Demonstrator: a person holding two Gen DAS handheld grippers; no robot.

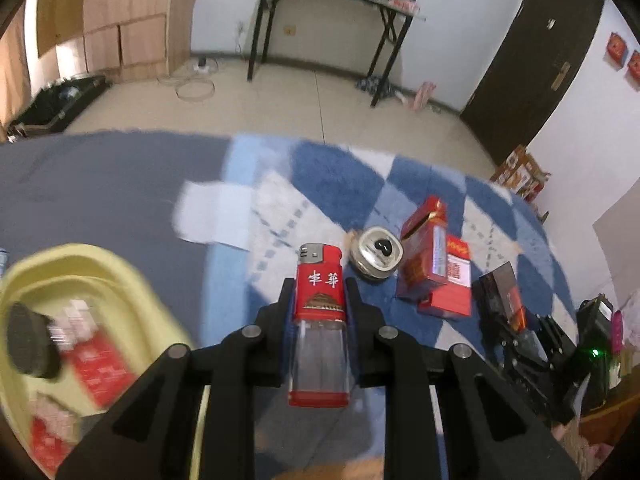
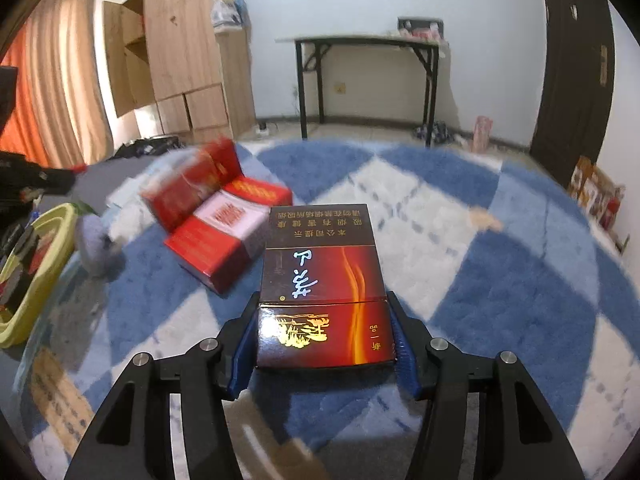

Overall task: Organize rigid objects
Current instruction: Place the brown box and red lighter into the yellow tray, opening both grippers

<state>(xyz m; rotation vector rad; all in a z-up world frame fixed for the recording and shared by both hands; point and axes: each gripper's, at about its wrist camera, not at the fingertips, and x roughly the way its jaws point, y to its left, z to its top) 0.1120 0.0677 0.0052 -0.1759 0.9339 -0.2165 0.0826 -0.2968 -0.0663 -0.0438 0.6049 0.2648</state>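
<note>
Red lighter (image 1: 319, 320) marked 中华 clamped in left gripper (image 1: 319, 288); dark cigarette pack (image 2: 322, 288) gripped by right gripper (image 2: 322, 320).

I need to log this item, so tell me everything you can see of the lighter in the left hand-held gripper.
The lighter has a red printed sleeve with white characters and a building picture, a silver metal top, a clear plastic tank and a red base. It points away from the camera, clamped at the sides between the fingers of the shut left hand-held gripper, above the blue and white rug.
</note>
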